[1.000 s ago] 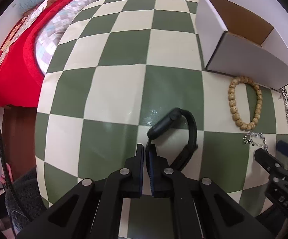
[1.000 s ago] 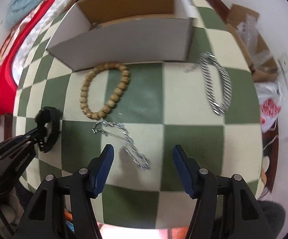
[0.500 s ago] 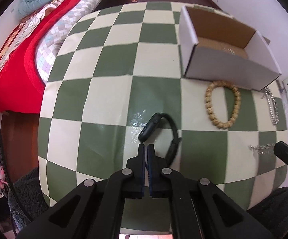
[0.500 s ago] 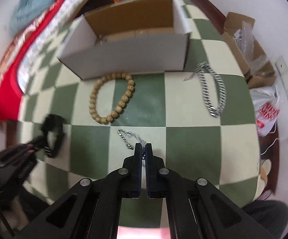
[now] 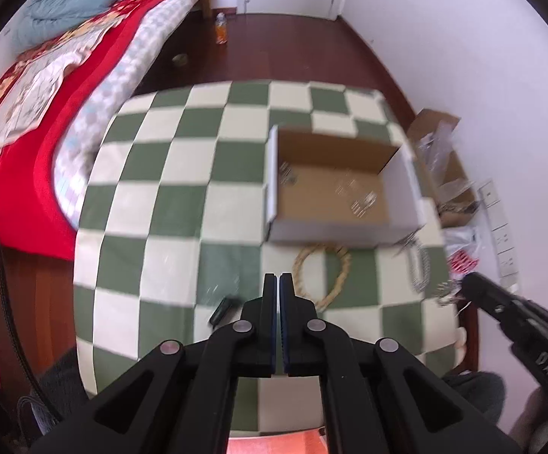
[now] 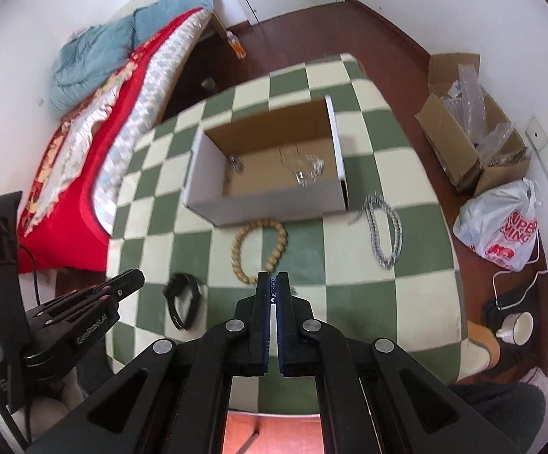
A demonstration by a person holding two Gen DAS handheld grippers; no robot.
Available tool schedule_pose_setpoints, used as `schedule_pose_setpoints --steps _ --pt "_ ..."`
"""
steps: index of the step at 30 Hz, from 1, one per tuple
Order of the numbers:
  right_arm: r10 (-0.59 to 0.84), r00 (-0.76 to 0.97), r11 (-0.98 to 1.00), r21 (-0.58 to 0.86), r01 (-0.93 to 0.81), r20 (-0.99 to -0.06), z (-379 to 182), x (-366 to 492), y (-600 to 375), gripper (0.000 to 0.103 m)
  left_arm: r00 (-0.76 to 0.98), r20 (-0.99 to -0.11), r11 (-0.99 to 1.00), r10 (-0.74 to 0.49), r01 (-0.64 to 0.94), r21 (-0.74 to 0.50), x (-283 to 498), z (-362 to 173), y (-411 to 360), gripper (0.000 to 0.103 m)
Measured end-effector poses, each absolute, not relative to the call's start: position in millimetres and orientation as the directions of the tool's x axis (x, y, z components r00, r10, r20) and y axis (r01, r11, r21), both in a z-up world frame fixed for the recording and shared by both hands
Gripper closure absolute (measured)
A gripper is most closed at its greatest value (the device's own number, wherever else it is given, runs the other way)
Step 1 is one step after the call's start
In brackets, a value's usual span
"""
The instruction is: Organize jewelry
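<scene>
A bed (image 6: 84, 151) with a red cover and blue bedding runs along the left edge of a counter (image 6: 387, 302) dressed in a green-and-cream checked cloth. Near the counter's far right corner sits an open white cardboard box (image 6: 270, 196), brown inside, with several small glinting pieces of jewelry on its floor; they are too blurred to name. On the floor past the right edge stand a brown carton of clear plastic (image 6: 470, 140) and a white plastic bag with red print (image 6: 501, 227).

The left gripper (image 5: 277, 291) hangs above the near part of the counter, its fingers pressed together with nothing seen between them. The right gripper (image 6: 273, 287) is raised over the near edge, its fingers pinching a thin silver chain bracelet (image 5: 446, 293), which in the left wrist view dangles at its tip, clear of the cloth.

A heavy silver chain necklace (image 6: 382, 227) lies doubled on the cloth by the right edge, just in front of the box's near right corner. A wooden bead bracelet (image 6: 259, 249) lies in a loop just in front of the box's near wall, left of the necklace. A black smartwatch (image 6: 183, 299) rests on its side toward the near left of the counter, apart from the beads.
</scene>
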State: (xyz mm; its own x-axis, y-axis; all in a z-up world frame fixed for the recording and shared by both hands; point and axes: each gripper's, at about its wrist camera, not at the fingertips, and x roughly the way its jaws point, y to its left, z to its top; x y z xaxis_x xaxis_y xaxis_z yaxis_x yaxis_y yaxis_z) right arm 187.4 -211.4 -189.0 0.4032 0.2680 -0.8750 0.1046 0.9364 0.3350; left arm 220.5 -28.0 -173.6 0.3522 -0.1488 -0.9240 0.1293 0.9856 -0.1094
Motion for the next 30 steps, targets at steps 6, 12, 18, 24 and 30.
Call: schedule_pose_setpoints --steps 6,12,18,24,30 --pt "0.292 0.443 0.924 0.37 0.097 -0.847 -160.4 226.5 -220.8 0.101 0.31 -0.927 0.974 -0.21 0.153 -0.169 269.2 -163.2 -49.2 0.103" --pt "0.318 0.419 0.911 0.396 0.113 -0.85 -163.4 275.6 -228.8 0.101 0.167 -0.939 0.953 -0.299 0.095 -0.287 322.3 -194.9 -53.7 0.103" --pt "0.341 0.349 0.9 0.411 0.146 -0.873 -195.2 315.4 -232.1 0.101 0.077 -0.938 0.941 -0.337 0.014 -0.337 349.1 -230.0 -49.1 0.103" --pt "0.332 0.328 0.909 0.392 0.138 -0.885 -211.2 324.4 -232.0 0.101 0.305 -0.935 0.983 -0.182 0.058 -0.172 299.8 -191.9 -9.4 0.098" --pt "0.373 0.366 0.892 0.438 0.111 -0.853 -202.7 297.6 -234.1 0.101 0.349 -0.936 0.995 -0.052 -0.067 -0.081 230.4 -207.7 54.7 0.031"
